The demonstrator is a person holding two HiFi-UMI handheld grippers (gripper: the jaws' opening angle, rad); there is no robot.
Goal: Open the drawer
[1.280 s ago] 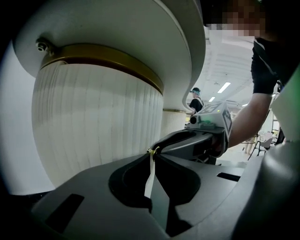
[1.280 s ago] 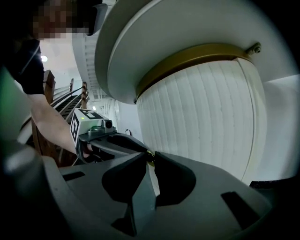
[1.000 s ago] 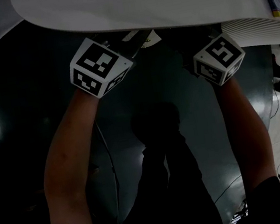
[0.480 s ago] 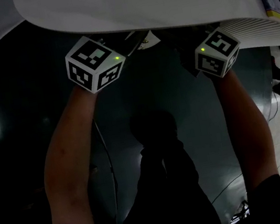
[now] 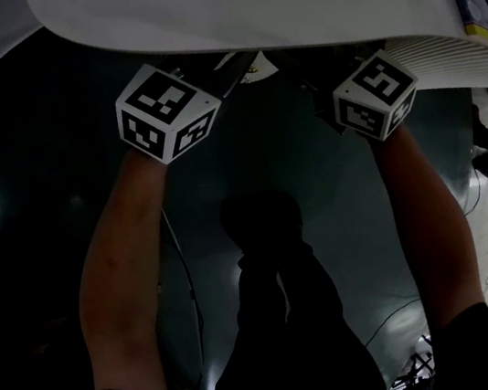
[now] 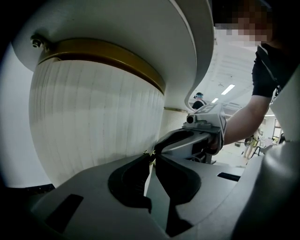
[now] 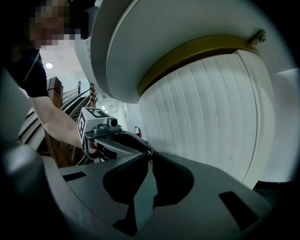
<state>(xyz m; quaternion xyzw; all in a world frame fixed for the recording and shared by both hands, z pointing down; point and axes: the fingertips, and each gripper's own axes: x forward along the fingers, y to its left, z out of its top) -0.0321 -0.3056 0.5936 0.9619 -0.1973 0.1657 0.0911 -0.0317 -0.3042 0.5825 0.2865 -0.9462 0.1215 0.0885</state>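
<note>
Right gripper (image 7: 150, 155) jaws nip gold knob (image 7: 149, 152) at ribbed drawer front (image 7: 211, 108)

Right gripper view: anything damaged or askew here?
No damage: the white ribbed panel is clean, the gold band even. Oddly, the left hand-held gripper and right hand-held gripper both pinch one small gold pull; the left's jaws have just been opening, pull between them.

In the head view the white rounded tabletop (image 5: 240, 5) hides the jaws of left gripper (image 6: 151, 158) and right gripper (image 7: 150, 153); the tiny gold piece (image 6: 150, 154) at their tips is too small to identify
</note>
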